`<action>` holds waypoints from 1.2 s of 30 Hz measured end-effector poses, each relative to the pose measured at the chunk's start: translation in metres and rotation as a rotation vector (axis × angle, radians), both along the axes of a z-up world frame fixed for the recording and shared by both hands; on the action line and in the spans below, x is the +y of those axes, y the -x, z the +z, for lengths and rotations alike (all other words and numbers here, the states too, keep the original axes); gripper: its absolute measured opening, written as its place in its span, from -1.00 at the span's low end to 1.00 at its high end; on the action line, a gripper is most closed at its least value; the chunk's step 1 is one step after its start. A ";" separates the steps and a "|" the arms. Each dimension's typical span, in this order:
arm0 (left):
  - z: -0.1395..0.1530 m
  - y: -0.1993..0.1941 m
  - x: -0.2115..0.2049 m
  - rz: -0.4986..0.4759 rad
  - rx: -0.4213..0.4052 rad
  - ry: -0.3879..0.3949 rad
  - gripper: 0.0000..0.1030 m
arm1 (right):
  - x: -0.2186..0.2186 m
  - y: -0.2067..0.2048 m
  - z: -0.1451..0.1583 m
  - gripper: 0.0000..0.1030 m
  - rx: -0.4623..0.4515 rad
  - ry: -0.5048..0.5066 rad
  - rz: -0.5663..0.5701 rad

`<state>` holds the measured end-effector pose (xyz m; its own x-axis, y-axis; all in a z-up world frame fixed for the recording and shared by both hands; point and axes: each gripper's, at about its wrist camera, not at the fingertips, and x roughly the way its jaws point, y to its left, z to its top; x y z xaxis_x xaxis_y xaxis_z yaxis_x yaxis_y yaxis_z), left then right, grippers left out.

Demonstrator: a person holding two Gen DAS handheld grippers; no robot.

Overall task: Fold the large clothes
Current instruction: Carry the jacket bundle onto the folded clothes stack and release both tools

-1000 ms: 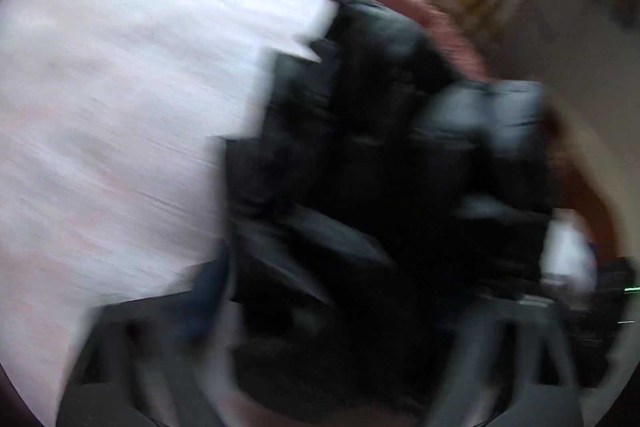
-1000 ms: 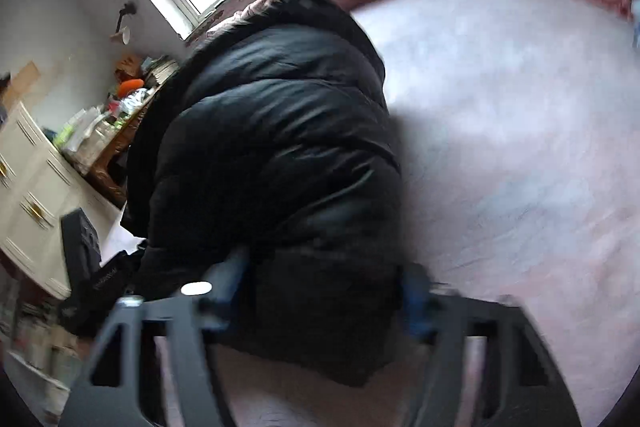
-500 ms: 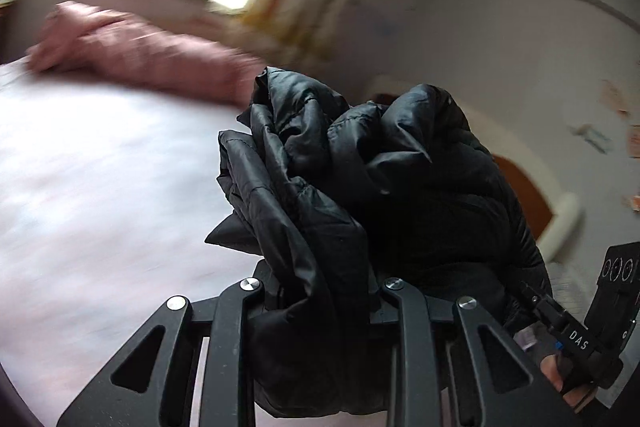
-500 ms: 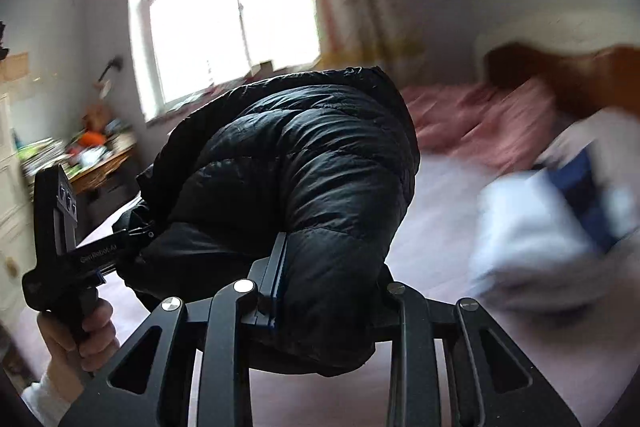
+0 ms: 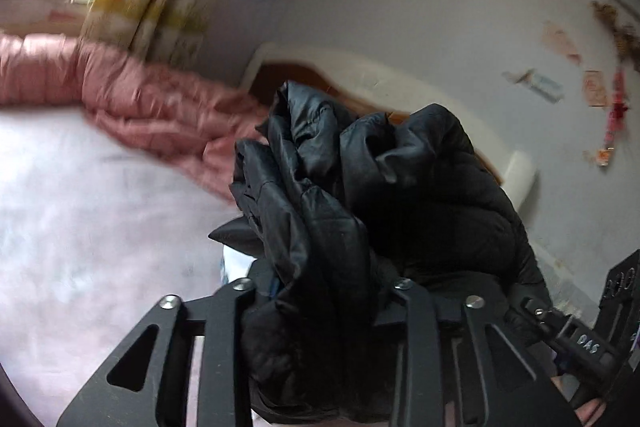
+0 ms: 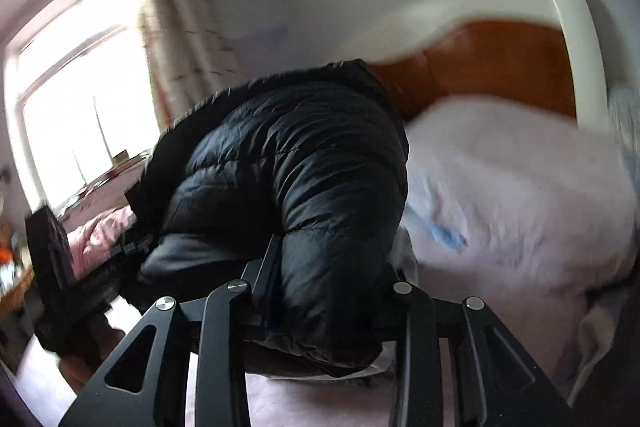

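A black puffer jacket (image 5: 360, 195) is bunched up and held in the air over the bed. My left gripper (image 5: 324, 291) has a thick wad of it between its fingers; the jaws are opening slightly but still press the fabric. In the right wrist view the jacket (image 6: 288, 155) bulges over my right gripper (image 6: 328, 267), whose jaws are also opening a little and still pinch a padded fold. The fingertips of both are buried in the fabric. The other tool's black body (image 5: 580, 343) shows at the lower right of the left wrist view.
A pale sheet (image 5: 80, 227) covers the bed, with a pink quilt (image 5: 140, 95) along its far side. A wooden headboard (image 6: 500, 67) and a heap of pale bedding (image 6: 520, 187) lie ahead on the right. A bright window (image 6: 80, 87) is on the left.
Both grippers have lifted the jacket off the sheet and swung it round toward the headboard and wall. The jacket has bunched tighter between the fingers.
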<state>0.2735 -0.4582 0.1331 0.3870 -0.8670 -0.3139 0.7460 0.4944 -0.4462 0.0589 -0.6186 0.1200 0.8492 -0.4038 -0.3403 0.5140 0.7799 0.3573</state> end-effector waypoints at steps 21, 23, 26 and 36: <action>0.001 0.055 0.079 0.209 -0.379 -0.003 0.99 | 0.079 0.044 -0.008 1.00 -0.050 0.344 -0.144; -0.003 0.079 0.103 0.221 -0.411 0.008 0.99 | 0.093 0.053 -0.011 1.00 -0.085 0.349 -0.128; -0.024 0.102 0.123 0.218 -0.431 -0.029 0.99 | 0.105 0.060 -0.029 1.00 -0.098 0.343 -0.135; -0.091 0.096 0.159 0.431 -0.423 -0.137 0.99 | 0.138 0.017 -0.100 1.00 0.021 0.365 -0.038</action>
<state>0.1776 -0.2995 0.0424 0.8086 -0.5678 -0.1539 0.5649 0.8225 -0.0664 0.0419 -0.4808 0.0201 0.8259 -0.5327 -0.1850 0.5490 0.8344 0.0484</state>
